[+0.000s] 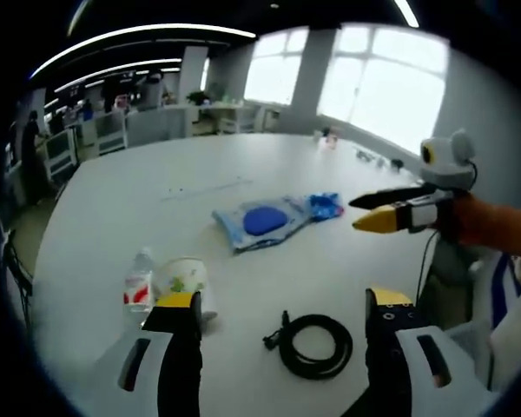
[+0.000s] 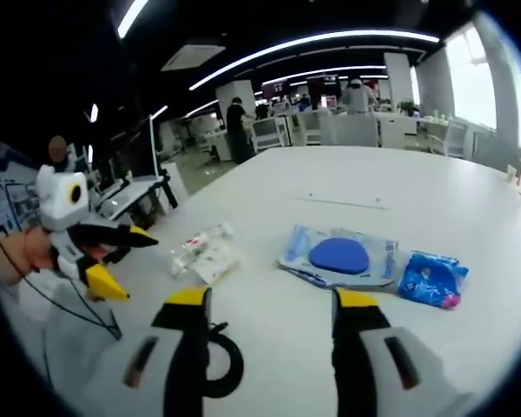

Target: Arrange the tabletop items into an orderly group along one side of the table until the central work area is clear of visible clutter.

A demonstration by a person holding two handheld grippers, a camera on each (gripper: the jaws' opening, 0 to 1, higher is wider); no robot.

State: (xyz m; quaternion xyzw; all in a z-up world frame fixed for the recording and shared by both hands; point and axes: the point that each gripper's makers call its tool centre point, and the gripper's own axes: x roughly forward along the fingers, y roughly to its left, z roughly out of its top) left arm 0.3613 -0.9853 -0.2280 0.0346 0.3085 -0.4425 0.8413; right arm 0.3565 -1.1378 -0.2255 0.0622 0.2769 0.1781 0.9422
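On the white table lie a flat blue pouch with a dark blue disc, a small blue packet, a clear water bottle with a red label, a clear wrapped pack and a coiled black cable. My left gripper is open and holds nothing, hovering over the cable. My right gripper is open too, near the blue packet, above the table.
Small items stand at the table's far edge by the windows. A chair sits at the near right side. Desks, chairs and people fill the office beyond the table.
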